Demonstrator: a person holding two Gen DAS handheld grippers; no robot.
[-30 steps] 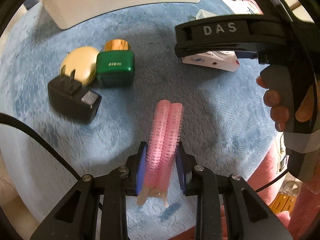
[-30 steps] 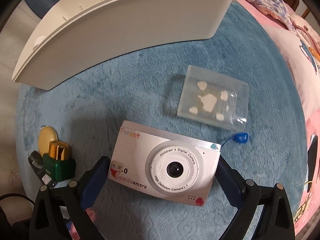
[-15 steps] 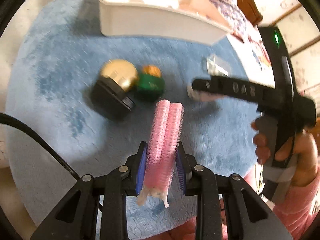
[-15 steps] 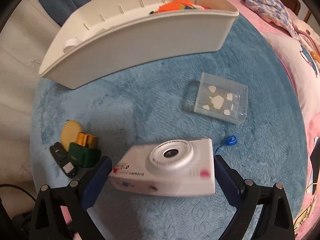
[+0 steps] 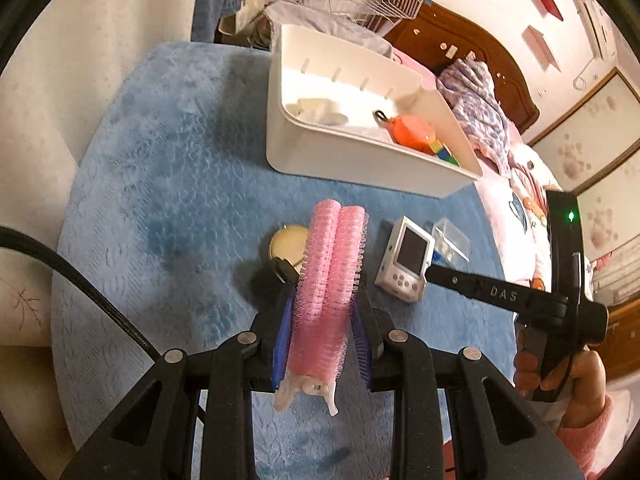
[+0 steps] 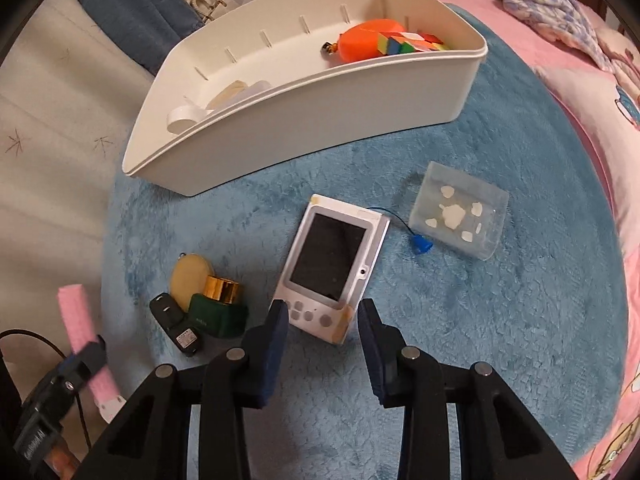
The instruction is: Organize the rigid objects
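1. Now the left gripper is pinching the pink hair rollers between its blue pads and holds them well above the blue rug; a second ago the same pair sat low over the rug, so they have been lifted and turned toward the white bin.
2. Meanwhile the toy camera has been flipped: a second ago it lay lens-up between the right gripper's wide fingers, and it now lies screen-up on the rug, its near end between the pads.
3. The right gripper stands spread around that near end, and whether a pad touches the camera cannot be told from here.
4. The bin sits at the far side of the rug, already holding an orange case, a colour cube and some white pieces at its left end.
5. Left of the camera lie a round yellow compact, a green bottle with gold cap and a black charger; a clear box rests to the right.
6. Judging by this, the rollers look ready to go into the bin, while the camera probably needs a fresh grasp.
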